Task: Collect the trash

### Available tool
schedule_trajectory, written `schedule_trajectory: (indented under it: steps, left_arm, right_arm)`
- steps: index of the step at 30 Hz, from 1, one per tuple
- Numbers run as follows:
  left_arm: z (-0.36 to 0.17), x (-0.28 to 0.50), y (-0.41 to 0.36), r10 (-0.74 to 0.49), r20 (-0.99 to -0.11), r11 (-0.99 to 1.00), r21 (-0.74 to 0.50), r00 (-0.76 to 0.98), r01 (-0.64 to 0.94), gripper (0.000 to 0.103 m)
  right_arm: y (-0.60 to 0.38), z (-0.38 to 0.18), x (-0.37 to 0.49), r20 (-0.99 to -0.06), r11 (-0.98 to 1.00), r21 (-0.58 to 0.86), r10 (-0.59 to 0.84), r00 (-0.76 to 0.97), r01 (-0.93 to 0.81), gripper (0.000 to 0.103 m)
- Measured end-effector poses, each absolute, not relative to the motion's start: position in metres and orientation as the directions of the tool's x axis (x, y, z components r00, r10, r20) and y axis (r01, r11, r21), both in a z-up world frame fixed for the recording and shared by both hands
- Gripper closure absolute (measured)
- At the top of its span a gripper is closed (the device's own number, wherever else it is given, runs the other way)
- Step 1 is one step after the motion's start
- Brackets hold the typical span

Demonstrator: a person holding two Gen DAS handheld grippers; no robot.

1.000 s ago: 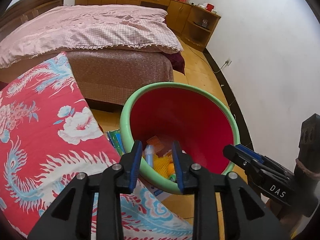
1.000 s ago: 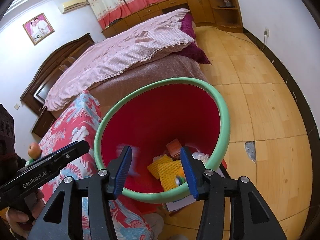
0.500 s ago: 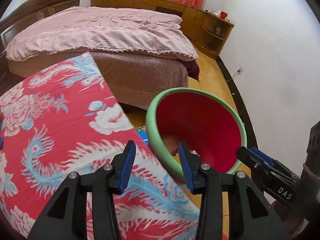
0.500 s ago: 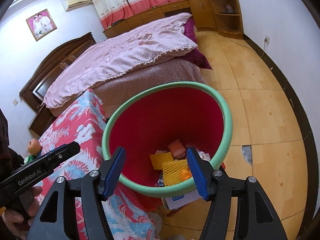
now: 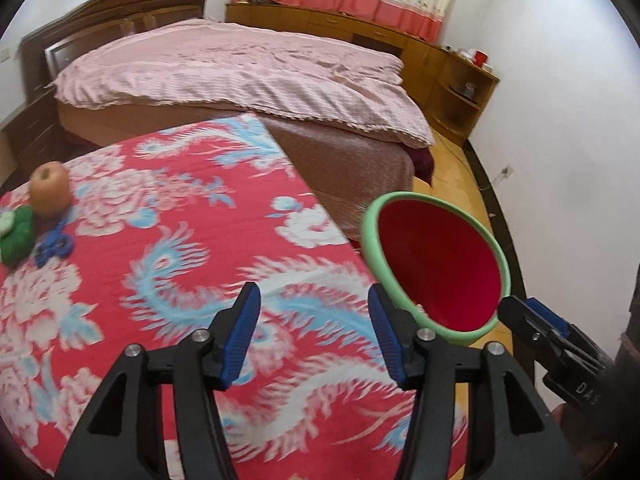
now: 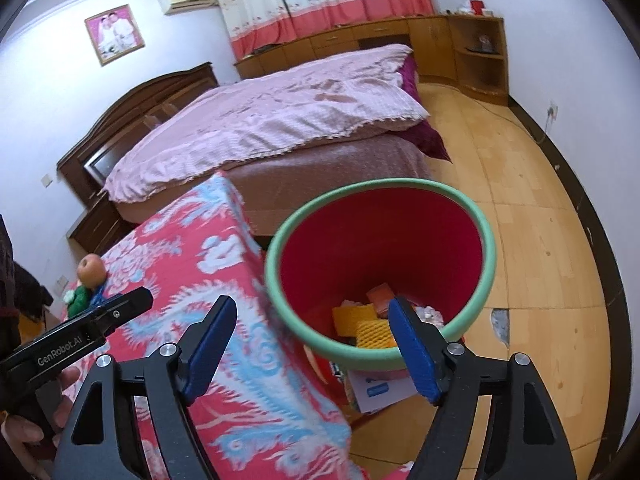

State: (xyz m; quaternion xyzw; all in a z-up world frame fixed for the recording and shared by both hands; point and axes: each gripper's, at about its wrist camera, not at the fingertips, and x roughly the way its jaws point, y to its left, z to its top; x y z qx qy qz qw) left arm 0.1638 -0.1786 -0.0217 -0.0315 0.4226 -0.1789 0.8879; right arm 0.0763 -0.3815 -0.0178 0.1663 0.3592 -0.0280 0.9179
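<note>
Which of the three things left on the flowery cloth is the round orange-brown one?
The apple, standing at the far left of the cloth. The green toy beside it is lumpy, and the blue toy is flat.

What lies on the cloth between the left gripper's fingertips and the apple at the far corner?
In the left wrist view, only bare patterned cloth lies between the left gripper and the apple. The green item and blue item sit beside the apple.

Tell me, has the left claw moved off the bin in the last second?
Yes. The left claw has swung left, away from the red bin, which now sits to its right; the claw is open over the floral tablecloth.
</note>
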Motion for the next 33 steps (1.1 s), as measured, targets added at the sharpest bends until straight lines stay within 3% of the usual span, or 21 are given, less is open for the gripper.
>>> schedule_trajectory:
  steps: [19, 33]
  left_arm:
    - [-0.004, 0.102, -0.058, -0.164, -0.707, 0.984, -0.17, 0.687, 0.059, 0.046]
    - [0.003, 0.059, -0.009, -0.1, -0.675, 0.983, -0.18, 0.731, -0.032, 0.046]
  right_arm:
    - [-0.275, 0.012, 0.041, -0.598, 0.974, 0.228, 0.142, 0.789, -0.002, 0.024]
    - [-0.222, 0.017, 0.015, -0.587, 0.978, 0.193, 0.178, 0.79, -0.077, 0.024]
